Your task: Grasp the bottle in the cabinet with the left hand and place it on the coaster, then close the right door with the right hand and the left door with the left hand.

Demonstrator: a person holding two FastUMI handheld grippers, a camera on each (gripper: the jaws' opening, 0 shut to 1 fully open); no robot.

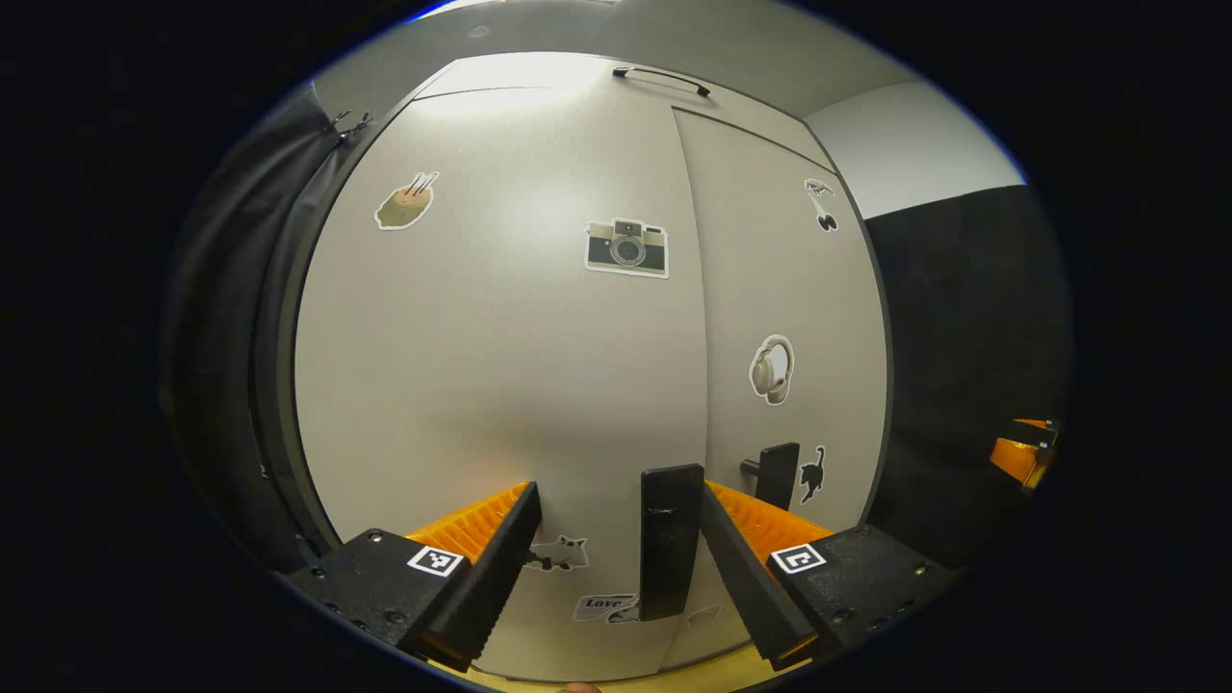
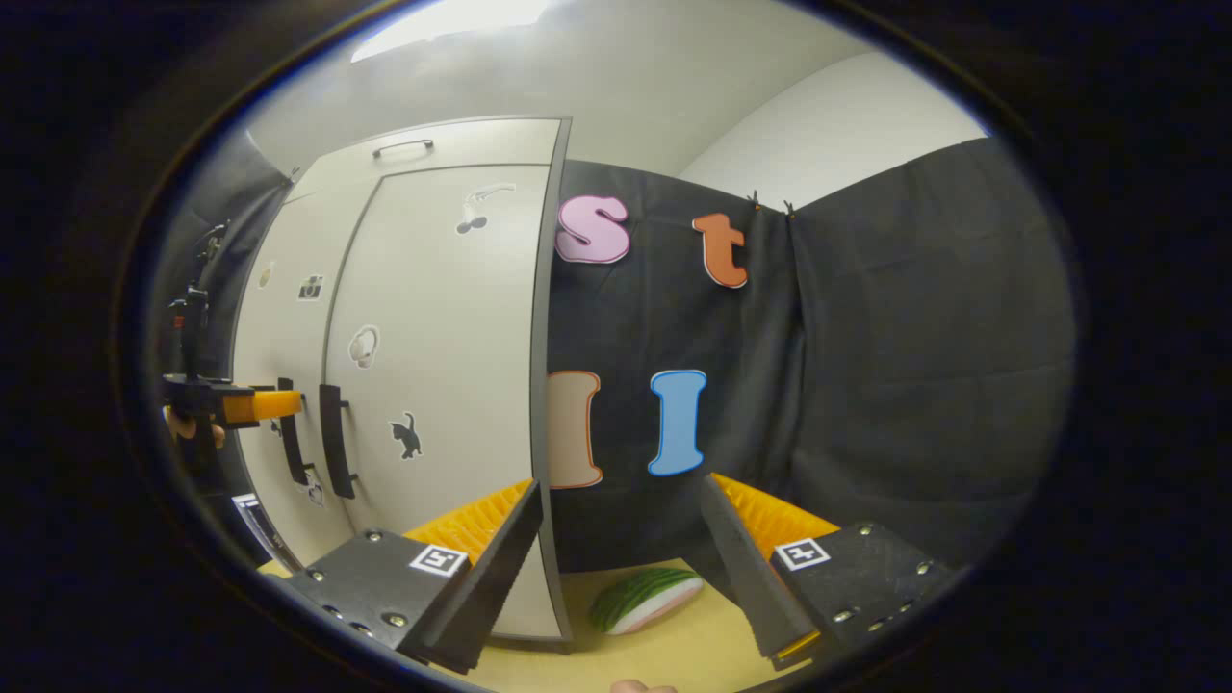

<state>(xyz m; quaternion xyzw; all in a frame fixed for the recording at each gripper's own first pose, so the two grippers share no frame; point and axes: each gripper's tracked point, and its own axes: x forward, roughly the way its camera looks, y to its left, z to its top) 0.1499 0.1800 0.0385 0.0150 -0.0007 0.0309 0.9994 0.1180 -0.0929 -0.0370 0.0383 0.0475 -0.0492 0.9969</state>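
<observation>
Now both doors [image 1: 500,366] shut; left gripper [image 1: 616,539] fingers spread around handle [image 1: 670,553]; right gripper [image 2: 621,539] spread.

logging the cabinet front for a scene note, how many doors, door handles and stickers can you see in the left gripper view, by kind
doors: 2, left door and right door
vertical door handles: 2, near one and far one
stickers: 7, among them camera, headphones, black cat
total: 11

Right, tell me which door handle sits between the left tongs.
The left door's handle, the nearer black vertical bar standing between the open left tongs. The right door's handle lies farther back, beside the cat sticker, outside the fingers.
</observation>
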